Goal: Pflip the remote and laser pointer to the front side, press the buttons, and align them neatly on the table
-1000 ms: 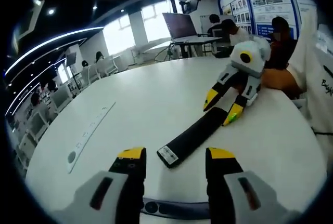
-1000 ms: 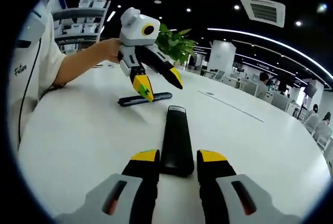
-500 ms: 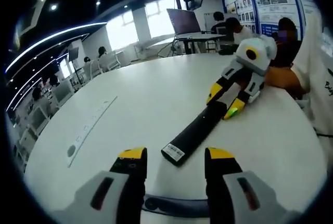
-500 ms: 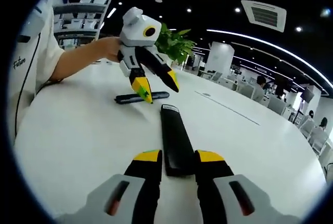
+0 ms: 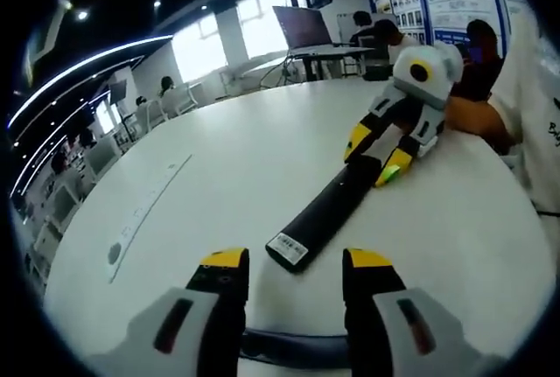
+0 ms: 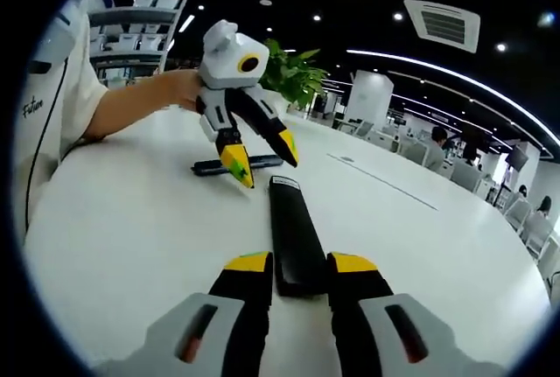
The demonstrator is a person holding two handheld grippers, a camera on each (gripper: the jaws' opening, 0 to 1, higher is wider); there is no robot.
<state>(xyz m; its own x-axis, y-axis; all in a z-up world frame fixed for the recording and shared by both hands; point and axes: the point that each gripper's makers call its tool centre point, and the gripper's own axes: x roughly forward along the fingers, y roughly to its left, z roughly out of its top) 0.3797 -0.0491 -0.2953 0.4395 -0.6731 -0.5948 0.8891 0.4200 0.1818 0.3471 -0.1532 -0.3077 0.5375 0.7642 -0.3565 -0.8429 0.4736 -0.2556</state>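
A black remote lies on the white round table, smooth side up, with a white label at one end. My right gripper is shut on the remote's unlabelled end, a jaw against each long side; in the left gripper view the right gripper holds the far end. My left gripper is open, hovering over the dark laser pointer, which lies crosswise under its jaws. In the right gripper view the left gripper points down just in front of the laser pointer.
A flat white strip lies on the table to the left of the remote, also seen as the strip. A person's forearm reaches over the table edge. A green plant and office desks stand beyond.
The right gripper's jaws have closed in on the remote's end. The left gripper has tilted and dipped slightly nearer the laser pointer. The remote has shifted a little.
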